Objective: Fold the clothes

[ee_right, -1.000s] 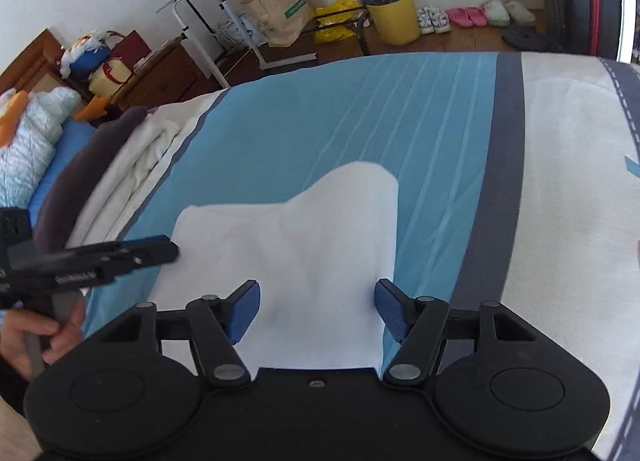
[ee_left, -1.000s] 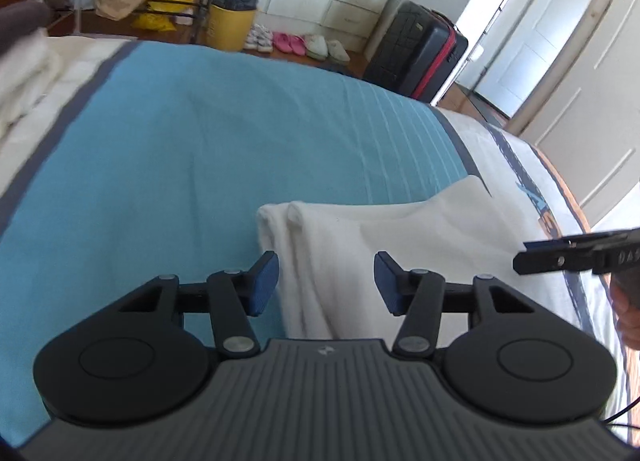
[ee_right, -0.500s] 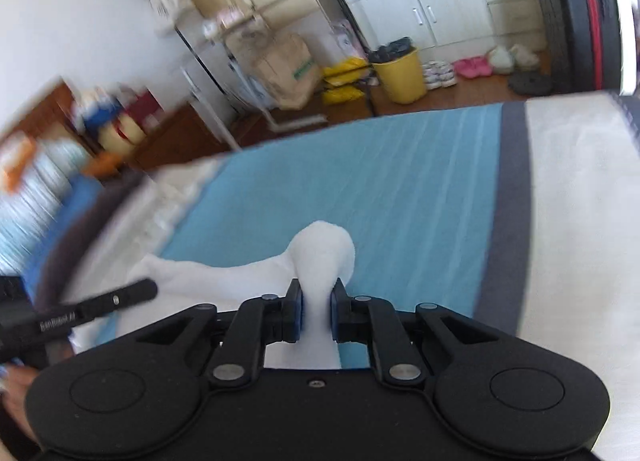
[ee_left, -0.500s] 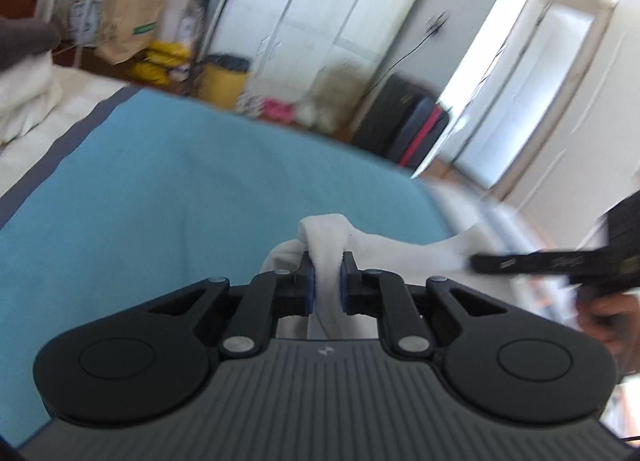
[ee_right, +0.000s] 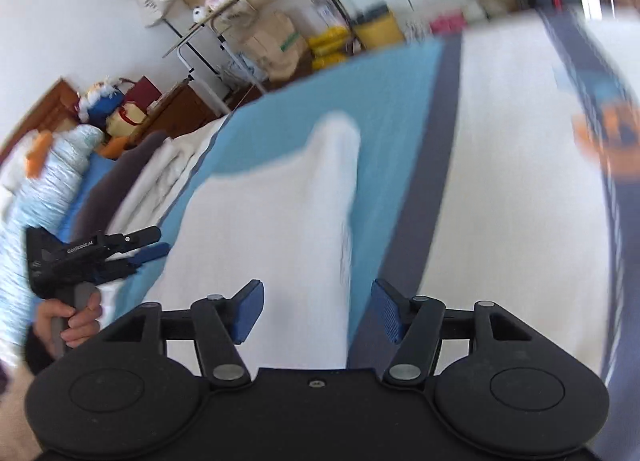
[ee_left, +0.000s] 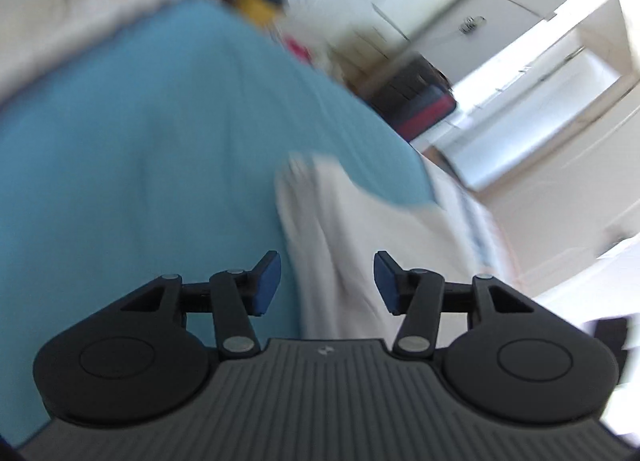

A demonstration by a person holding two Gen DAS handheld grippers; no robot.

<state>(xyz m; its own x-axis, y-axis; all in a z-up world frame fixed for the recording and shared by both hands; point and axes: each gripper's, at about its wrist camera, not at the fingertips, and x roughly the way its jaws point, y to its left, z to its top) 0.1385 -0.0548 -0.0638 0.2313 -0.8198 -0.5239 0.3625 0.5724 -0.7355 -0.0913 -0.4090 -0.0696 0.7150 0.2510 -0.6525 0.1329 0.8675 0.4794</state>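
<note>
A folded white garment lies on the blue part of the bedspread, one narrow end pointing away from me. My left gripper is open just above its near edge, nothing between the blue pads. My right gripper is open too, over the garment's near right edge. In the right wrist view the left gripper shows at the left, held by a hand. Both views are motion-blurred.
The bedspread has a dark stripe and a white part to the right. Piled bedding and a dark cloth lie at the left. A suitcase, yellow bin and wardrobe stand beyond the bed.
Half a second ago both grippers were shut on the white garment and lifting it. Both have let go and stand open; the garment lies flat, folded narrower than a second ago.
</note>
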